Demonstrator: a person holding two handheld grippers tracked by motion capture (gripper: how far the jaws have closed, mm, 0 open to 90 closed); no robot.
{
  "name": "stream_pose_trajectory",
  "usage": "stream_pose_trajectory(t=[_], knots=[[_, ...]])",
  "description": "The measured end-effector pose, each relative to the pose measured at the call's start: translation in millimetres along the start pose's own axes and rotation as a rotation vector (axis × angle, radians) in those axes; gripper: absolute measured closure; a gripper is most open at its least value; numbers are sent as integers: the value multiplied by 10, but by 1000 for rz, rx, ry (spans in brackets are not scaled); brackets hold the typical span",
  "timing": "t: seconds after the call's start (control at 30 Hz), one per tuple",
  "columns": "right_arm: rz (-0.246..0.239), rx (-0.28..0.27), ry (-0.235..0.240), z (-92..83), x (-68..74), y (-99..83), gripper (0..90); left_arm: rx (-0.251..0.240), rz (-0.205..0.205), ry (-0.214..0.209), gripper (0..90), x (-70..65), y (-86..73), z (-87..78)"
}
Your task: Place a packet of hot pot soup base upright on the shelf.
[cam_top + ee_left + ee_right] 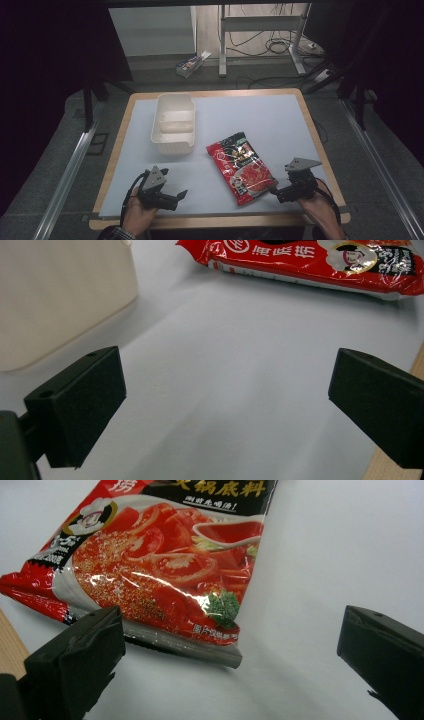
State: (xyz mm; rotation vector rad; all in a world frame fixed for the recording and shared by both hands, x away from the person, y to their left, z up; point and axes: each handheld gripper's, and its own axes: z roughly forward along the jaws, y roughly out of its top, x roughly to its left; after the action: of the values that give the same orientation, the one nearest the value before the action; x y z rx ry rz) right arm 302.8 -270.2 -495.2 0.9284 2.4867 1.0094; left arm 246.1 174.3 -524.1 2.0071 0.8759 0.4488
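Nothing grabbed yet: red sauce packet point(241, 167) lies flat on tabletop point(270, 120), white bin point(173, 123) empty-ish. My right gripper point(276, 190) is just beside packet's near end, left gripper point(181, 196) apart, both jaws wide open. Pickup & drop still to do.

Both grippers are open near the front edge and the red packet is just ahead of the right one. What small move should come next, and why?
Probably ease the right gripper forward so its open jaws straddle the near edge of the red packet, then close. That edge lies just ahead of the jaws, untouched, while the left gripper sits farther off. The white bin stands beyond the packet, a likely destination.
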Motion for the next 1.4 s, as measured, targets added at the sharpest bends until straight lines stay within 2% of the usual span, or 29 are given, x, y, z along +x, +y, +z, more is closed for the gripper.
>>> stream_pose_trajectory(t=[0.2, 0.47, 0.63, 0.73, 0.77, 0.97, 1.1, 1.17, 1.23, 1.27, 1.33, 1.4], knots=[[-4, -2, -3, 28, -2, -7, 0, -9, 0, -17, 16, 10, -10, 2], [25, 17, -27, 82, -23, -30, 0, 21, 12, -29, 14, -17, -13, 37], [70, 23, -33, 100, -38, -15, 0, 26, 10, -33, 13, -24, -14, 44], [76, 27, -47, 96, -32, -6, 41, 29, 12, -35, 14, -26, -14, 46], [69, 35, -50, 79, -22, 13, 152, 32, 13, -36, 14, -29, -13, 50], [58, 38, -52, 21, -4, 73, 451, 30, 18, -39, 16, -44, -9, 52], [48, 32, -68, -16, -38, 101, 611, 23, 24, -43, 18, -56, -3, 49], [26, 52, -69, -1, -62, 105, 696, 23, 27, -43, 18, -59, 0, 49], [24, 74, -71, 29, -87, 108, 783, 21, 28, -43, 19, -62, 2, 48], [24, 74, -71, 29, -87, 108, 783, 21, 28, -43, 19, -62, 2, 48], [38, 100, -67, 83, -99, 107, 883, 20, 29, -43, 20, -63, 4, 49], [38, 118, -69, 114, -97, 103, 890, 21, 32, -44, 21, -63, 5, 50]])
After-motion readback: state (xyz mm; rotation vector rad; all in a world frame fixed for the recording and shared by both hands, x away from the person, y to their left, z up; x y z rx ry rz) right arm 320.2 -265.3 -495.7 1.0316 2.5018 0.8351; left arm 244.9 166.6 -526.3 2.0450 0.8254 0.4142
